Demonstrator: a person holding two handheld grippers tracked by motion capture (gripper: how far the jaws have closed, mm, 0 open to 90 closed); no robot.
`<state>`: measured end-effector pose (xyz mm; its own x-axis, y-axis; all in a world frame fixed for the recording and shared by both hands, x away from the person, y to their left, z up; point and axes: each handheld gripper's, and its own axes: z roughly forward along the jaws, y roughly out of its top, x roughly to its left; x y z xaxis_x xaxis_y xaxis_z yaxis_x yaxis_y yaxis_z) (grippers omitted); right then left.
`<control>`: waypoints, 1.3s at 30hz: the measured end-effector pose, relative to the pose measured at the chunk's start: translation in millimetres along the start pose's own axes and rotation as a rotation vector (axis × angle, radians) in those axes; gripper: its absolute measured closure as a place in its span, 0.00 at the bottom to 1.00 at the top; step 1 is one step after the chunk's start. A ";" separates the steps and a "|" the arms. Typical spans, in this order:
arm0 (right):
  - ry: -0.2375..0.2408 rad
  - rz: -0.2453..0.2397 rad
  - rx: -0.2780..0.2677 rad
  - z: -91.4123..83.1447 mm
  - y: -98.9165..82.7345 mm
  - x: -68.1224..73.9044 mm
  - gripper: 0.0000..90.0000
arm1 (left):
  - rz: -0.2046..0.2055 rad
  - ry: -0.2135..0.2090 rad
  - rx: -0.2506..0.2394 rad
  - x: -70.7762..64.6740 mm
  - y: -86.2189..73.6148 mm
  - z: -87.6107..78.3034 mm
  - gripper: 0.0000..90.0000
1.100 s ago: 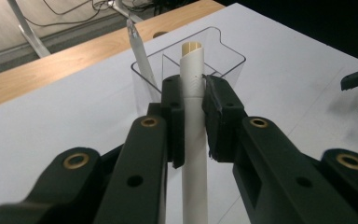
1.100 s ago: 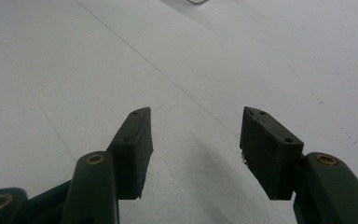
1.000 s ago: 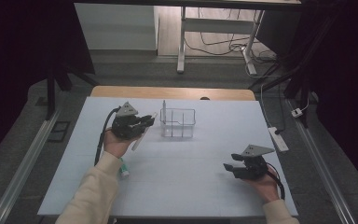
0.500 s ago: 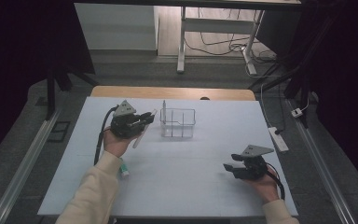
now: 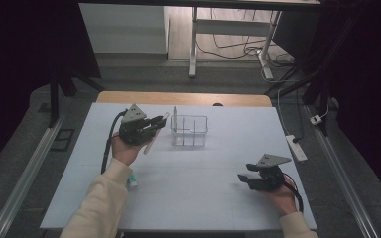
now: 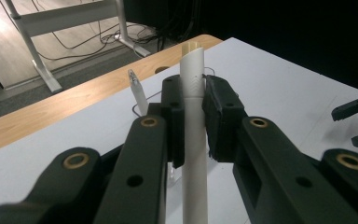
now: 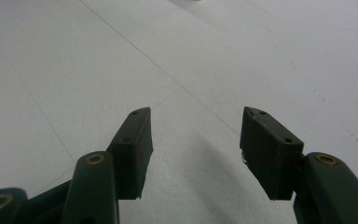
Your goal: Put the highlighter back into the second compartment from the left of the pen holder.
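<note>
Left gripper (image 6: 193,121): clamped on white plastic tube (image 6: 193,140), just left of clear wire-framed rack (image 5: 189,131) on white bench (image 5: 203,188); right gripper (image 7: 196,140): jaws wide, empty, low over bench

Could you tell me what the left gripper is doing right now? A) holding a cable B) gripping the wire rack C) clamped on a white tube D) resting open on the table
C: the left gripper has its jaws shut on the white tube.
</note>
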<state>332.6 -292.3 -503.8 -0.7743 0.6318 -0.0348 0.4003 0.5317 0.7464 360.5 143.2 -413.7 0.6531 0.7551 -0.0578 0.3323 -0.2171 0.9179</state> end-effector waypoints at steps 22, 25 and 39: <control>-0.001 -0.006 0.003 0.9 -0.3 0.1 0.47 | 0.002 -0.006 -0.007 -4.3 16.3 11.8 0.87; -0.002 -0.007 0.001 0.8 -0.3 0.0 0.47 | 0.001 -0.006 -0.008 -4.1 18.3 13.0 0.87; -0.002 -0.006 0.005 1.0 -0.3 0.5 0.47 | 0.013 0.001 -0.010 -4.1 25.5 18.5 0.87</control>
<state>332.6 -291.6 -504.8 -0.7757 0.6298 -0.0407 0.3978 0.5381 0.7431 378.9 123.0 -397.2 0.6565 0.7529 -0.0459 0.3170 -0.2201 0.9225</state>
